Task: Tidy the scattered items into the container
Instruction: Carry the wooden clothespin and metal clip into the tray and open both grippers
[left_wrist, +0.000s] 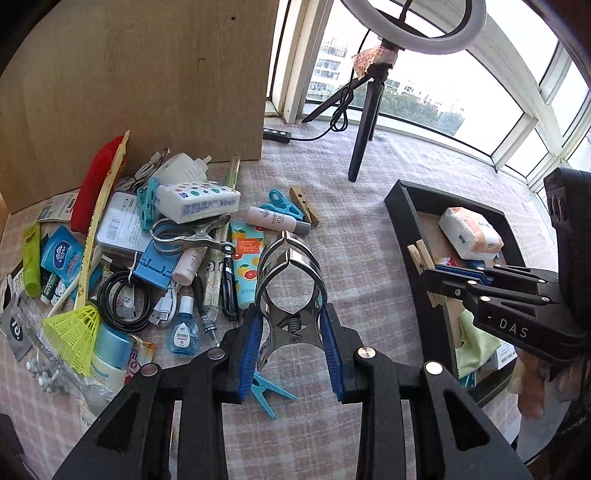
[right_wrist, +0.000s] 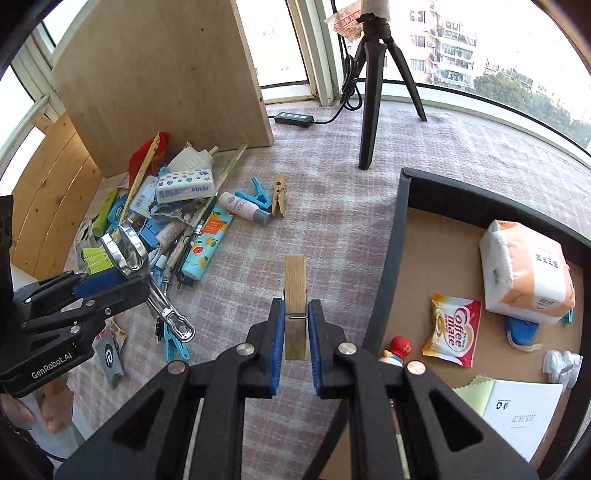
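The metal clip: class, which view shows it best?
The left wrist view: the metal clip sits centred, whole, between the left gripper's pads. The right wrist view shows it off to the side, smaller, partly hidden by that gripper.

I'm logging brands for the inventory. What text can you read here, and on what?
"Vinda": tissue pack in the pile.
"Coffee mate": sachet in the black tray.
"DAS": right gripper.
"GenRobot.AI": left gripper.
Tube, bottle and paper print: too small or blurred.
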